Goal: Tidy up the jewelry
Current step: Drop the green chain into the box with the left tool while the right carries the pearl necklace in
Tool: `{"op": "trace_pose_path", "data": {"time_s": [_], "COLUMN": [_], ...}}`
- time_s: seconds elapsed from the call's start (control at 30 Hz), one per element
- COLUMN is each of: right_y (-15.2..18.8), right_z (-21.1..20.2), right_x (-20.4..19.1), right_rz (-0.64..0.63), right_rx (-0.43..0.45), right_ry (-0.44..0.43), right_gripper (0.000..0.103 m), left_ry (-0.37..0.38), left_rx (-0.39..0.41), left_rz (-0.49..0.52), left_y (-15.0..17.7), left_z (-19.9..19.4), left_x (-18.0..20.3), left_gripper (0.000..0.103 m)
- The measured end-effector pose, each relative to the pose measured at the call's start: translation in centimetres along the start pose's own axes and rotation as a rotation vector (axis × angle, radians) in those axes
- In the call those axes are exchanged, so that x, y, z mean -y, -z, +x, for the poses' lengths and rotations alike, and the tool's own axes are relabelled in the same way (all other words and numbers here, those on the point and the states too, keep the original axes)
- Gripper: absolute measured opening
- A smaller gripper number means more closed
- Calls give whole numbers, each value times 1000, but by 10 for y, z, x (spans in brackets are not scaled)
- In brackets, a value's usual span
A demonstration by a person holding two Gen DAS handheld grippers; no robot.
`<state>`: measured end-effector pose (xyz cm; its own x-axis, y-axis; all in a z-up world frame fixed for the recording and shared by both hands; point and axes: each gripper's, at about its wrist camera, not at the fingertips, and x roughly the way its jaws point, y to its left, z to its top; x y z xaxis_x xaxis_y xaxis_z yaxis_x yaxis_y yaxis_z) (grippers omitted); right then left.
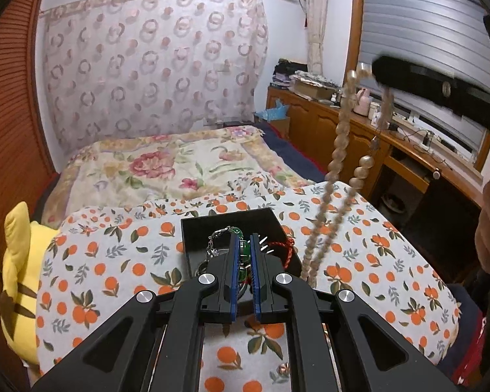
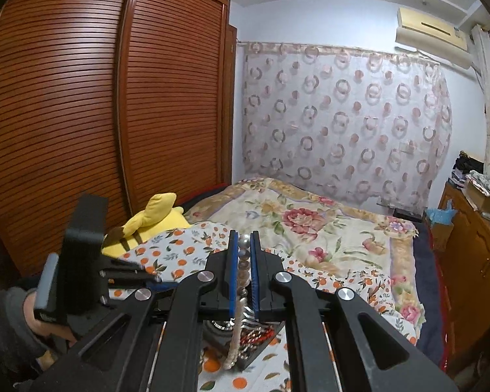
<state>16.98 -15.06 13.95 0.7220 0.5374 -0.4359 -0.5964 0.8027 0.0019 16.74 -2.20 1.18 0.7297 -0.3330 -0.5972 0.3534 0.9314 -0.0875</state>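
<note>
Blue-padded and black, our left tool [image 1: 244, 245] sits with its fingers nearly together around a green bead piece [image 1: 244, 254], over the open black jewelry box [image 1: 212, 225] on the orange-print bedcover [image 1: 121, 261]. We cannot tell whether the pads actually press it. A long beige bead necklace [image 1: 334, 160] hangs beside the box from our right tool [image 1: 380, 70].

From the right wrist, our right tool [image 2: 244, 248] is clamped on that necklace [image 2: 244, 261], above the box [image 2: 261, 343]. We read no writing anywhere.

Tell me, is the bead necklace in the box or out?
Out: bead necklace hangs from the right hand-held gripper, beside the black box.
</note>
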Motion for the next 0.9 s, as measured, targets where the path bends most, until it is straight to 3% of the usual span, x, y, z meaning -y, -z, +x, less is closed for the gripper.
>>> {"op": "trace_pose_path", "data": {"time_s": [0.37, 0.43, 0.57, 0.9], "right_y": [-17, -10, 7, 64], "right_z": [30, 39, 59, 105], "right_x": [16, 15, 16, 22], "right_rz": [27, 26, 38, 95], "right_rx": [-21, -48, -95, -247], "right_ry": [3, 6, 9, -3], "right_gripper": [8, 8, 8, 9], "left_ry": [27, 16, 14, -25], "left_rx": [-60, -64, -67, -67], "left_rz": [-69, -72, -81, -67], "left_y": [3, 4, 9, 35], "left_z": [40, 43, 43, 20], "left_x": [-16, -17, -20, -26], "left_gripper": [6, 8, 25, 32]}}
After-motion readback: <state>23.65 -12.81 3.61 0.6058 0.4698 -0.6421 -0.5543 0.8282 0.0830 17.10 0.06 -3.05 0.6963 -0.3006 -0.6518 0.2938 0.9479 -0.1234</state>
